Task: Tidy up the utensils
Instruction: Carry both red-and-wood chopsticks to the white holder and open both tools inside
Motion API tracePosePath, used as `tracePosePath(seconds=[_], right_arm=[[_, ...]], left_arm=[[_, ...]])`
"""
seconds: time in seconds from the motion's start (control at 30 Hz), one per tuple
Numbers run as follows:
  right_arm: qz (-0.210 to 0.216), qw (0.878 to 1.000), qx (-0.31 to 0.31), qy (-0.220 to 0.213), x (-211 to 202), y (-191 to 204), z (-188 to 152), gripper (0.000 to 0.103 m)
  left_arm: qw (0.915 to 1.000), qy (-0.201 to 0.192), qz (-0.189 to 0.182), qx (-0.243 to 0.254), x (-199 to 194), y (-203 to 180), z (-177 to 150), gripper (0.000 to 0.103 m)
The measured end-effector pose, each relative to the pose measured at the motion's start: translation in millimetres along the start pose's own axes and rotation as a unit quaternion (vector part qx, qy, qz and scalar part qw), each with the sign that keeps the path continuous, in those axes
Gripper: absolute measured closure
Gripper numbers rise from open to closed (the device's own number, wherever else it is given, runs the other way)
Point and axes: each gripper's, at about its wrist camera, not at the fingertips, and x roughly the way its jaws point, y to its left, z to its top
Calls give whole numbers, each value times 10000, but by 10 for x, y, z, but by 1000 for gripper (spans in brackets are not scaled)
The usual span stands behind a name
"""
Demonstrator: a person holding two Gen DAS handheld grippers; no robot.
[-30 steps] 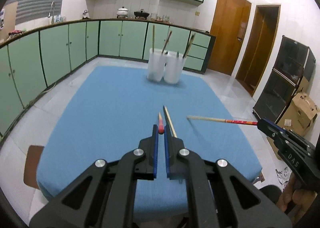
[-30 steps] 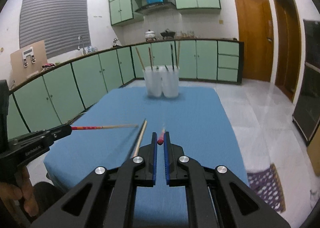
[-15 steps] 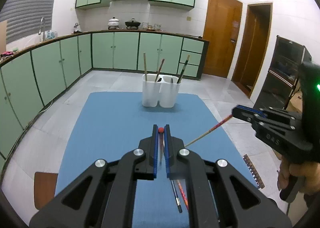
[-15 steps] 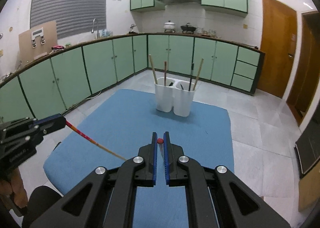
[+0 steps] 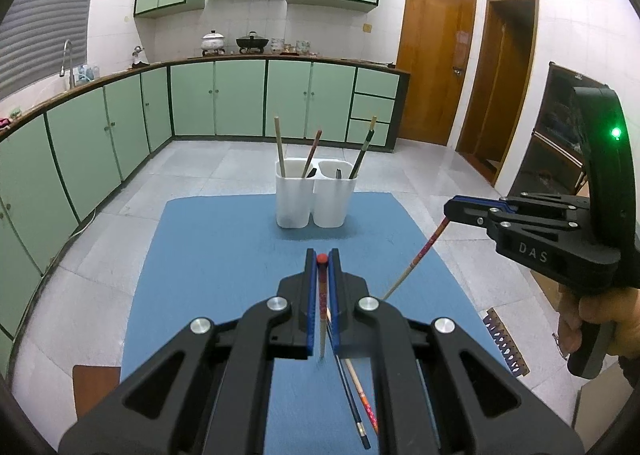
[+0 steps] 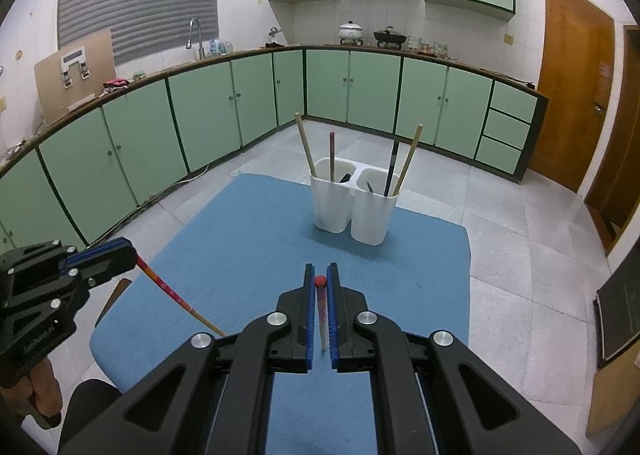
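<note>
A white two-compartment holder (image 5: 315, 197) stands at the far end of the blue table (image 5: 224, 255) with several chopsticks upright in it; it also shows in the right wrist view (image 6: 354, 205). My left gripper (image 5: 321, 260) is shut on a red-tipped chopstick (image 5: 321, 295) that hangs tip down. My right gripper (image 6: 320, 280) is shut on a like red-tipped chopstick (image 6: 321, 315). Each gripper shows in the other's view, the right one (image 5: 454, 209) and the left one (image 6: 126, 253), both held high above the table. Two loose chopsticks (image 5: 358, 395) lie on the near part of the table.
Green cabinets (image 5: 120, 127) run along the left and back walls. Brown doors (image 5: 436, 55) are at the right. A brown stool (image 5: 96, 387) stands by the table's near left corner. A dark cabinet (image 5: 560, 135) is at the far right.
Both grippers rose and pulled back from the table, each swinging its chopstick from level to pointing down. The holder now looks farther away.
</note>
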Motion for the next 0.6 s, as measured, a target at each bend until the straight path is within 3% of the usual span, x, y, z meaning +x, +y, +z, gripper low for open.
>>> tracePosePath(seconds=[0.6], right_arm=[[-1, 9999, 4, -107, -340, -88, 437, 98]], left_arm=[[9998, -42, 106, 169, -162, 114, 609, 98]])
